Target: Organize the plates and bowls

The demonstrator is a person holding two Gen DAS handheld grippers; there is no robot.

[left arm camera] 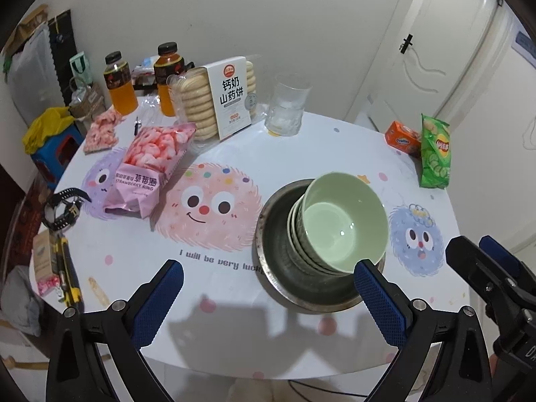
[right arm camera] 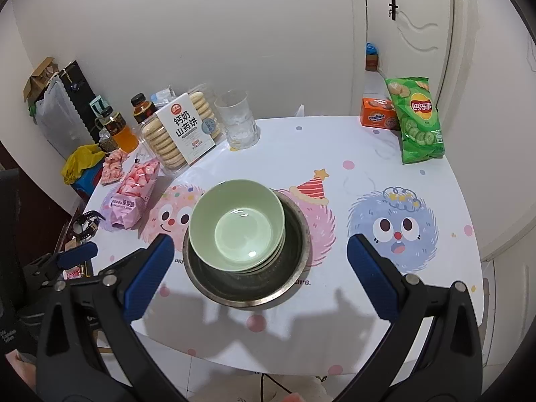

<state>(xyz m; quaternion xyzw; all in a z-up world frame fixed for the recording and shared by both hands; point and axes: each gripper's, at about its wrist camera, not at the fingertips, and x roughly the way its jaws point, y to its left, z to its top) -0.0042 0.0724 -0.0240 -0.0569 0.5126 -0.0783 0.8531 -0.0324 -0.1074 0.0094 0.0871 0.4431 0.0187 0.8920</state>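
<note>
Green bowls [right arm camera: 236, 222] sit nested in one stack, tilted slightly toward the left, inside a wide metal basin [right arm camera: 294, 234]. The basin rests on the printed table [right arm camera: 368, 154], near its front edge and roughly at its middle.

Both tools hover above the front edge with nothing held. The left gripper [left arm camera: 268, 296] has its fingers spread wide; its right finger overlaps the basin rim in the left wrist view, and contact cannot be told. The right gripper [right arm camera: 259, 269] is likewise spread wide, its fingers framing the stack on either side and apart from it.

Around the stack stand a biscuit box [right arm camera: 182, 127], a clear glass [right arm camera: 239, 120], a pink snack bag [right arm camera: 132, 194], orange drink bottles [left arm camera: 117, 82] and a green crisp bag [right arm camera: 417, 117], all well apart from the basin.

Judged status: the bowls appear gathered and stacked. No separate plates are visible. What remains, if anything, is probably straightening the tilted stack or moving the basin.
</note>
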